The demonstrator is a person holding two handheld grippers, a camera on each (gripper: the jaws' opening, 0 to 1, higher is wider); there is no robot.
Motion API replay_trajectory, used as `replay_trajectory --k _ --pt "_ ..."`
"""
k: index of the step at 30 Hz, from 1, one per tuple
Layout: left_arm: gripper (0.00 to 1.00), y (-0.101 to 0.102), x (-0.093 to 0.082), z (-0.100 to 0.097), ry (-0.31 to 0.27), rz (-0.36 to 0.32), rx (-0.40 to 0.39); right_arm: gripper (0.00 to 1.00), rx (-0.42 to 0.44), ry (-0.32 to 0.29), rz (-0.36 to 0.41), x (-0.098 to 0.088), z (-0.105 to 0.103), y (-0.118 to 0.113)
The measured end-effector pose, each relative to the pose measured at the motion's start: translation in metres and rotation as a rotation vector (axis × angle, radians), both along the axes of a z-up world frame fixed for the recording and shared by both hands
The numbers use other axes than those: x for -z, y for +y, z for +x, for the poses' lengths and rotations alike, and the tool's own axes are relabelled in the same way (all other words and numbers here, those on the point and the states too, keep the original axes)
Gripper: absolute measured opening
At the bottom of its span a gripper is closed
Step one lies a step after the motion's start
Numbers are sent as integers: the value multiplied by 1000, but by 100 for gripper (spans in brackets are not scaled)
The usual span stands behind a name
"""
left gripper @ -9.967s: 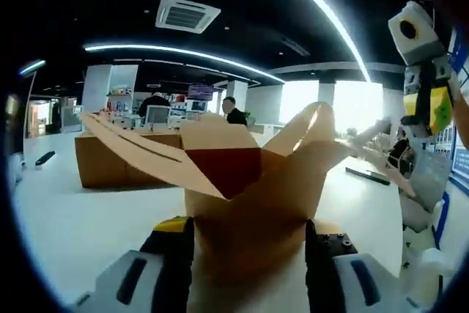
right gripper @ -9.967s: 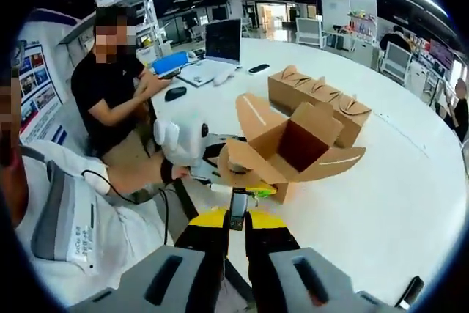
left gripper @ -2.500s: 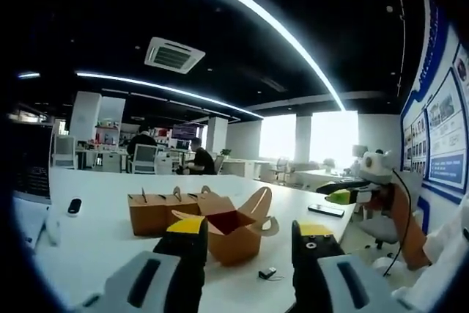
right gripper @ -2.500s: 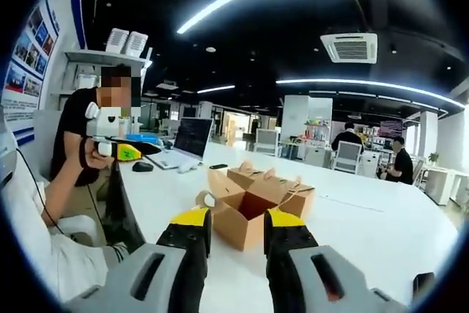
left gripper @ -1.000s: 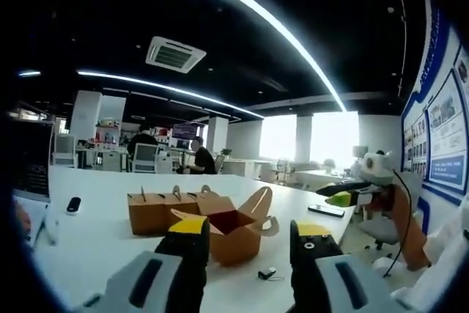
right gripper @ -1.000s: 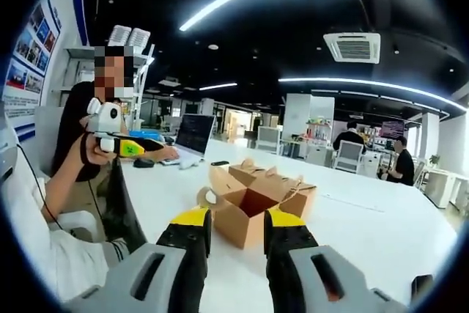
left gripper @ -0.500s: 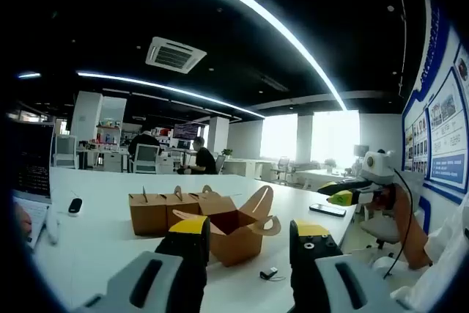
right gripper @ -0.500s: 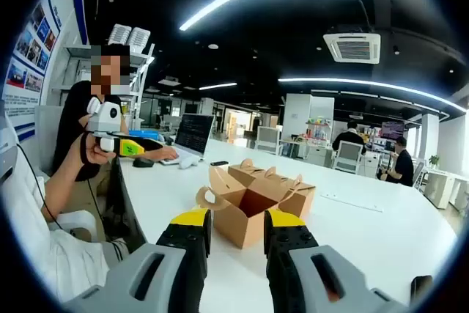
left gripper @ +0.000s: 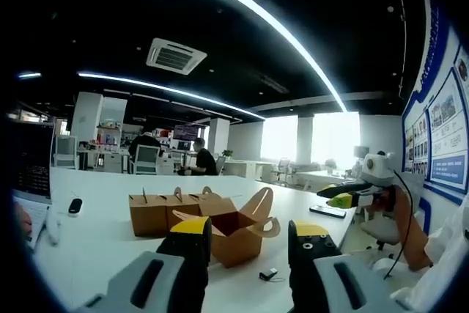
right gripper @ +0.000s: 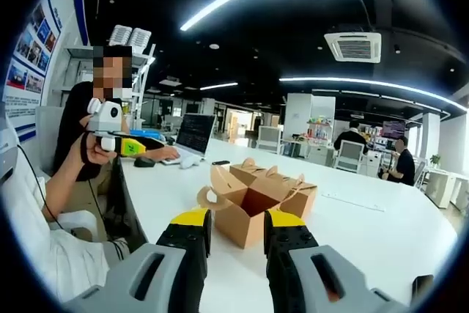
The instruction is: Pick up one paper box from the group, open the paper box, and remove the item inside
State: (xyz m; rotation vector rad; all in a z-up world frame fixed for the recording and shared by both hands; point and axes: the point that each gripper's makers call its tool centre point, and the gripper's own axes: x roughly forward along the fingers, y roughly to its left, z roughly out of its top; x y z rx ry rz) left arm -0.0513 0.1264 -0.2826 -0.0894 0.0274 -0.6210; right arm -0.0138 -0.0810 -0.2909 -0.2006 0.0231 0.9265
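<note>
- Two views, left gripper view first.
- Left gripper [left gripper: 245, 236] low in the frame, jaws parted with a clear gap, nothing between them.
- Open box [left gripper: 236, 229] seen past the jaws, flaps spread, red inside, standing on the white surface [left gripper: 95, 247].
- Closed boxes [left gripper: 165, 210] in a row just behind and left of the open one, touching it or nearly so.
- Small dark item [left gripper: 268, 275] on the surface just right of the open box, apart from it; too small to tell what it is.
- Right gripper [left gripper: 344, 196] at the right edge, held above the surface in a hand [left gripper: 387, 197]; jaw state not readable here.
- Dark mouse-like thing [left gripper: 75, 205] far left on the surface; phone [left gripper: 327, 210] flat near the right edge.
- People [left gripper: 198, 160] seated at desks far behind; ceiling vent [left gripper: 174, 55] overhead.

- Right gripper view next.
- Right gripper [right gripper: 238, 229] low in the frame, jaws parted, gripping nothing.
- Open box [right gripper: 253, 210] beyond the jaws on the surface [right gripper: 381, 240], flaps out, red lining visible.
- Closed boxes [right gripper: 260, 174] directly behind it.
- Left gripper [right gripper: 150, 144] at the left, held in a hand [right gripper: 94, 150] above the surface edge, well apart from the boxes.
- Laptop [right gripper: 192, 137] further back on the surface, a seated person [right gripper: 84, 130] beside it.
</note>
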Motion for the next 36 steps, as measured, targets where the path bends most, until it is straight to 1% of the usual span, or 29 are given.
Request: replay_trajectory --k 4,8,10,13,22,36 --pt "43 0 0 0 2 -5 1 30 -2 2 7 -1 0 0" --pt "43 -1 3 0 7 4 5 30 -1 9 4 2 1 2" --pt "43 -1 1 0 4 -5 5 30 -5 11 3 3 0 2" --pt "43 -1 4 1 9 6 1 30 3 5 5 0 0 0" --pt "43 0 -1 -2 -3 -3 3 30 -7 0 4 -1 -2 2" --pt "42 2 1 0 1 -2 2 30 -10 7 -9 4 -2 4"
